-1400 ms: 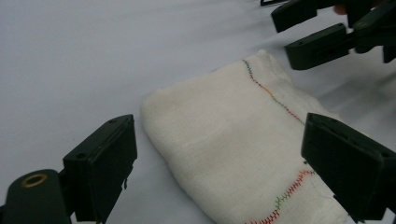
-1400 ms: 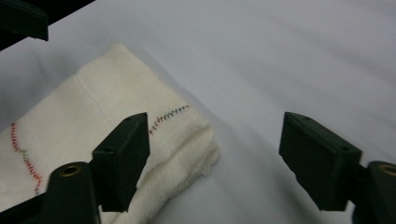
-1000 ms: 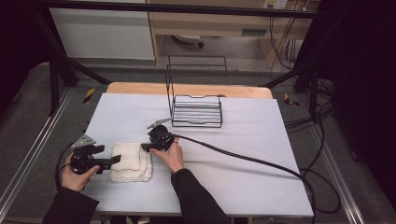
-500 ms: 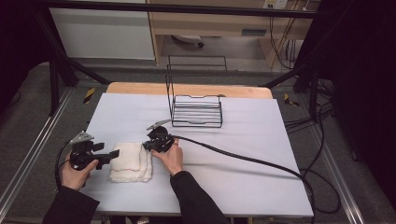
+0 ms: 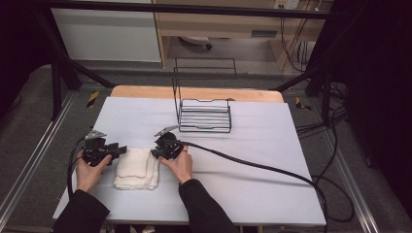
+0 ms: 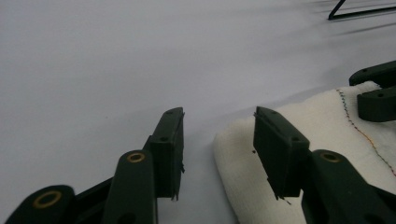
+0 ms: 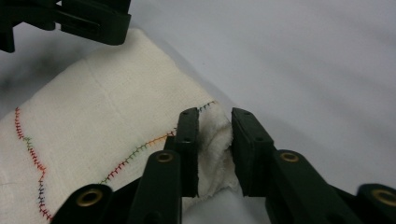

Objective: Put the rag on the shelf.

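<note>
A folded white cloth (image 5: 137, 170) with coloured stitching lies on the table near the front left. My left gripper (image 5: 120, 151) is at the cloth's far left corner. In the left gripper view its jaws (image 6: 218, 130) have just been closing but still stand apart, with the cloth (image 6: 243, 154) corner between them and unpressed. My right gripper (image 5: 155, 151) is at the cloth's far right corner. Its jaws (image 7: 215, 140) have just been opening a little, and a bunched fold of cloth (image 7: 93, 116) still fills the gap against both pads.
A black wire rack (image 5: 204, 114) stands upright behind the cloth, near the table's back. A thick black cable (image 5: 252, 166) trails from the right gripper across the white table cover (image 5: 272, 199) to the right edge. A wooden strip (image 5: 145, 91) shows along the back.
My left gripper has moved away from the person and right, up to the cloth's corner, and its jaws have narrowed. The right hand and the cloth have hardly shifted.
</note>
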